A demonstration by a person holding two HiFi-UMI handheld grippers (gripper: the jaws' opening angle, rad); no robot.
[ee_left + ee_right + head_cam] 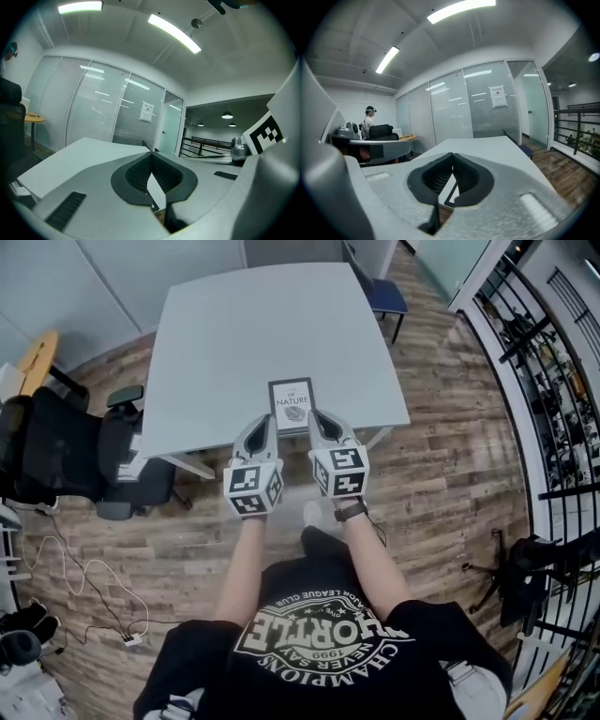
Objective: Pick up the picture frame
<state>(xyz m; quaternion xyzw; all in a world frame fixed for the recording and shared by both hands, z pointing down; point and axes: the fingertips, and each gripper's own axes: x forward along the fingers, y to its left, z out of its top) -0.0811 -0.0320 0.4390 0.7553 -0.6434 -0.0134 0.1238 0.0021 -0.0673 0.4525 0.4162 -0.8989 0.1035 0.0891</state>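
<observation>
Black-bordered picture frame (292, 405) lies flat, white printed insert.

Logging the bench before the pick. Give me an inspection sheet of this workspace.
Surface: grey table, holding only the frame.
Job's things: picture frame lies flat by the table's near edge, print side up.
Clutter: nothing seen on the table.
Grippers: left gripper and right gripper both shut and empty, tips either side of the frame's near end; contact cannot be told.
Cables: white cable loops on the floor at left.
Surroundings: wood floor; black office chair at left; blue chair beyond the table; black railing at right.
</observation>
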